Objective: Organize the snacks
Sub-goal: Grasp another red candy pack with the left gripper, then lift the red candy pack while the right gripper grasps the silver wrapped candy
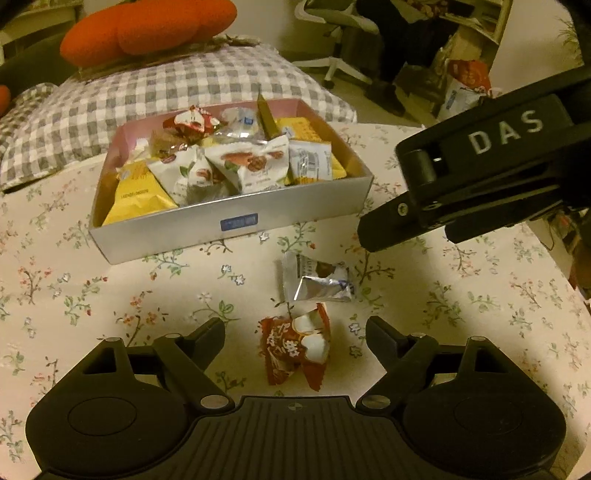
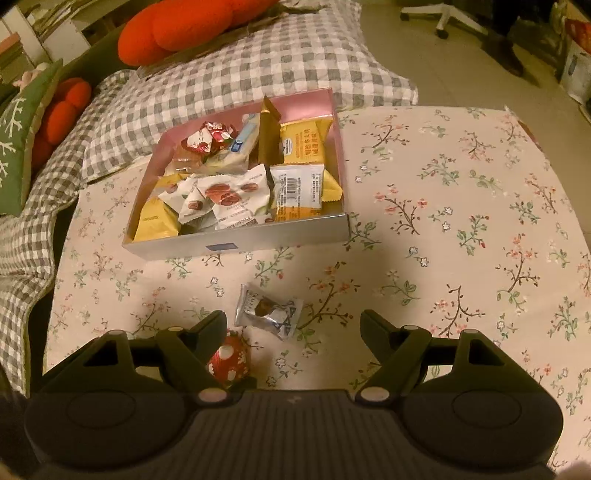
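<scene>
Loosely, red packet (image 1: pixel 295 343) between open left gripper (image 1: pixel 295 341), perhaps untouched

**Cloth, Card, Foil and Matt Plastic**

The tablecloth (image 2: pixel 443 206) is matt woven cloth with a printed flower pattern. The box (image 1: pixel 229 236) looks like smooth card, silvery and faintly shiny outside, pink inside. The packets in the box (image 2: pixel 236 192) are glossy plastic film. The silver wrapper (image 1: pixel 317 282) is crinkled, reflective foil; the red wrapper (image 1: pixel 293 345) is shiny, creased film. The left gripper (image 1: pixel 295 332) and right gripper (image 2: pixel 293 330) are matt black plastic with small bright metal pins. The checked pillow (image 2: pixel 280 51) is soft cloth, and the orange cushion (image 1: pixel 147 26) looks plush.
</scene>
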`<action>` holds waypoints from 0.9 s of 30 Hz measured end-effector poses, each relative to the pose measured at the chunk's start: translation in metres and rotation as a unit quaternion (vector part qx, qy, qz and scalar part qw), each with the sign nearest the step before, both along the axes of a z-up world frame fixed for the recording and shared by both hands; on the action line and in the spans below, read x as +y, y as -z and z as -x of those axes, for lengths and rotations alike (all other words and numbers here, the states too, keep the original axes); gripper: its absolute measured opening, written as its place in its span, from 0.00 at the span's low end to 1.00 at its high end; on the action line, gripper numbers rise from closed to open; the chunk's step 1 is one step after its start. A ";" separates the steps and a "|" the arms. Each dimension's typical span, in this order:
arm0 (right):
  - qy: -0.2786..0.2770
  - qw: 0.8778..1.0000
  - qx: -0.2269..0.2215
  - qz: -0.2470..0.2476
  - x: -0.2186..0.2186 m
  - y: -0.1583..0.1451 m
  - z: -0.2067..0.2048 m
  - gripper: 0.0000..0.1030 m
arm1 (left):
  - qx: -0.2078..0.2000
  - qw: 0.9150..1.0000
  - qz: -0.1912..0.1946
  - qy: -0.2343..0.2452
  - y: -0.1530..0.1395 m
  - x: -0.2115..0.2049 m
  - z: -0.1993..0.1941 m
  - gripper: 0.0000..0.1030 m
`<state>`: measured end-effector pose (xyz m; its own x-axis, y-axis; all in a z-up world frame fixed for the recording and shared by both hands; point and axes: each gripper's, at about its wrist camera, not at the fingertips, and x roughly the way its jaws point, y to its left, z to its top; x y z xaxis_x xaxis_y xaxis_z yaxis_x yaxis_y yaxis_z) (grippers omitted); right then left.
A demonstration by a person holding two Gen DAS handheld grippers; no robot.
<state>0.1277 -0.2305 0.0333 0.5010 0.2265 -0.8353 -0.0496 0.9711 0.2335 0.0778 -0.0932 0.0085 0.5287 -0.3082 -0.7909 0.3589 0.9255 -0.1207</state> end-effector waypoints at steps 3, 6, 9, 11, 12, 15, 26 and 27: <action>0.001 1.000 0.000 0.002 0.000 0.001 -0.002 0.74 | 0.002 1.000 -0.004 -0.003 0.004 0.000 -0.002 0.80; 0.001 1.000 0.001 0.000 0.000 0.001 -0.003 0.74 | 0.003 1.000 -0.005 -0.003 0.006 0.002 -0.002 0.77; 0.000 1.000 0.003 0.000 0.000 0.001 -0.003 0.74 | 0.013 1.000 -0.008 -0.004 0.008 0.004 -0.004 0.58; 0.000 1.000 0.003 0.002 0.000 0.002 -0.003 0.74 | 0.028 1.000 -0.009 -0.007 0.012 0.006 -0.006 0.41; 0.000 1.000 0.004 0.002 0.000 0.002 -0.003 0.74 | 0.036 0.999 -0.009 -0.010 0.014 0.008 -0.007 0.31; 0.001 1.000 0.006 0.002 0.000 0.004 -0.005 0.73 | 0.048 0.998 -0.003 -0.029 0.014 0.017 -0.011 0.30; -0.054 0.997 0.000 0.051 0.019 0.025 -0.014 0.64 | 0.062 0.996 0.004 -0.066 0.011 0.037 -0.017 0.29; -0.060 0.997 -0.001 0.053 0.022 0.027 -0.015 0.64 | 0.063 0.995 0.005 -0.072 0.011 0.040 -0.018 0.29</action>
<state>0.1427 -0.2090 0.0060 0.4778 0.1950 -0.8566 -0.1670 0.9774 0.1293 0.0955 -0.0528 -0.0020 0.4646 -0.2452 -0.8509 0.2045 0.9646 -0.1663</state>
